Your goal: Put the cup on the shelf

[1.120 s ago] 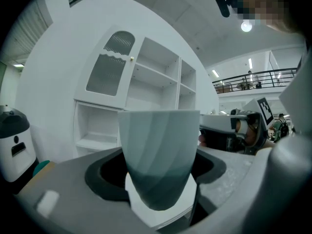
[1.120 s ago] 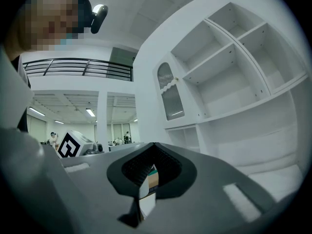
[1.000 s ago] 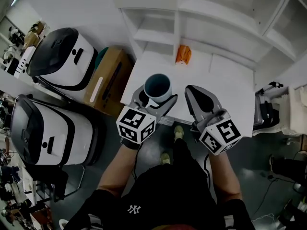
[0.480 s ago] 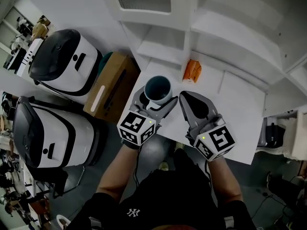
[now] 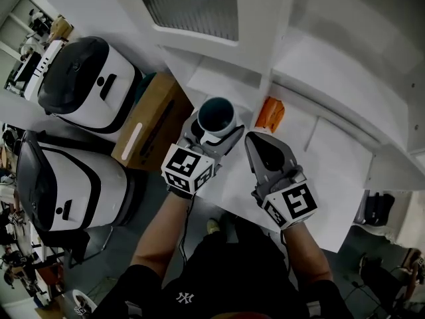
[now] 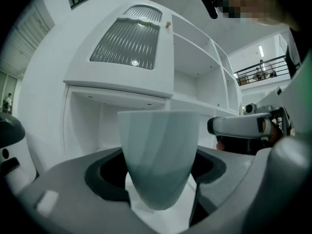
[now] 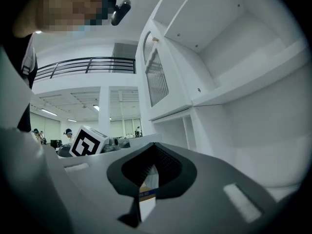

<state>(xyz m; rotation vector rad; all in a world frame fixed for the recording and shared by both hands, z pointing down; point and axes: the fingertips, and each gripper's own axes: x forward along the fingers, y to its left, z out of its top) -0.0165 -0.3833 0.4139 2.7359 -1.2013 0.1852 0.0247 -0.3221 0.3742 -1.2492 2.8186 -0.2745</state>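
Both grippers have drawn closer to the white shelf [image 5: 222, 78] since a second ago. The left gripper [image 5: 218, 131] clamps the teal cup [image 5: 217, 113] upright over the table's [image 5: 319, 165] left part. The right gripper [image 5: 257, 145], jaws together and empty, sits just right of it. An orange object [image 5: 271, 113] lies just beyond.

White shelf unit [image 5: 332, 65] stands behind white table [image 5: 332, 178], dark floor [image 5: 149, 201] below.
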